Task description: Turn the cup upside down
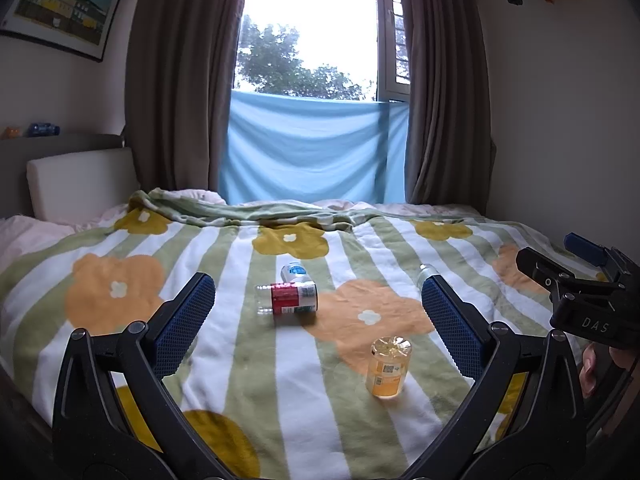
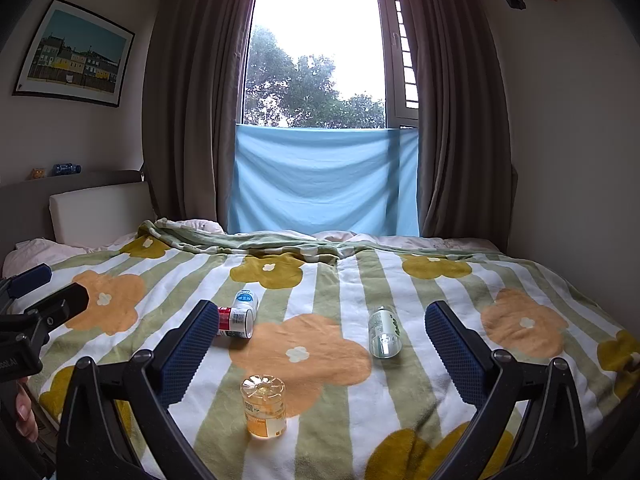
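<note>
A small clear plastic cup (image 1: pixel 389 368) with an orange label stands on the flowered blanket (image 1: pixel 280 380) with its ribbed flat end up. It also shows in the right wrist view (image 2: pixel 264 406). My left gripper (image 1: pixel 318 320) is open and empty, and the cup sits low between its blue-padded fingers, nearer the right one. My right gripper (image 2: pixel 322 352) is open and empty, and the cup sits just ahead of its left finger (image 2: pixel 188 354). The right gripper's body shows at the right edge of the left wrist view (image 1: pixel 580 292).
A red-labelled bottle (image 1: pixel 288 299) lies on its side mid-bed with a white blue-labelled bottle (image 1: pixel 295 273) behind it. A clear green-labelled bottle (image 2: pixel 384 332) lies to the right. Curtains, a window and a blue cloth (image 2: pixel 324 180) are beyond the bed; a headboard cushion (image 2: pixel 100 212) stands left.
</note>
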